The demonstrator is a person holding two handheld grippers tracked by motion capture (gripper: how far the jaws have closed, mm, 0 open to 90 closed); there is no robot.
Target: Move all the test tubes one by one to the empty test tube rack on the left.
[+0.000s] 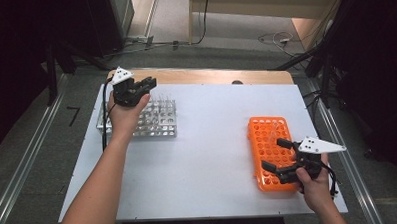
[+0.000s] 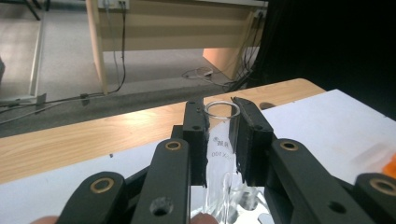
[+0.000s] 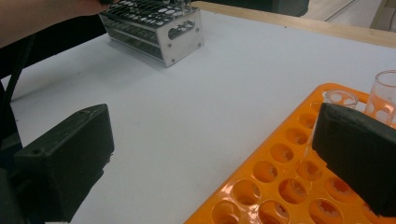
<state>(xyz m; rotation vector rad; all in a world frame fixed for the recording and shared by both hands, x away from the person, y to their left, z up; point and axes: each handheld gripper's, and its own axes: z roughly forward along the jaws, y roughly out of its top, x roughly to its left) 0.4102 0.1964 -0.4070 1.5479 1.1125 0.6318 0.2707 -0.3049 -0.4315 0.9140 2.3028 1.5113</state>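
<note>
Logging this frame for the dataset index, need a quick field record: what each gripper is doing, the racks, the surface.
left gripper: shut on clear glass test tube, above the metal rack
clear glass test tube: upright between the pads, open rim on top, printed marking on its wall
right gripper: open, jaws wide apart over the orange rack, holding nothing
silver metal test tube rack: far left of the table
orange plastic test tube rack: near right; two clear tubes stand in it
white table top: wooden edge at the far side

The glass test tube (image 2: pixel 223 154) bears small dark print, partly legible as "100 X" under a tiny, unreadable logo mark.
</note>
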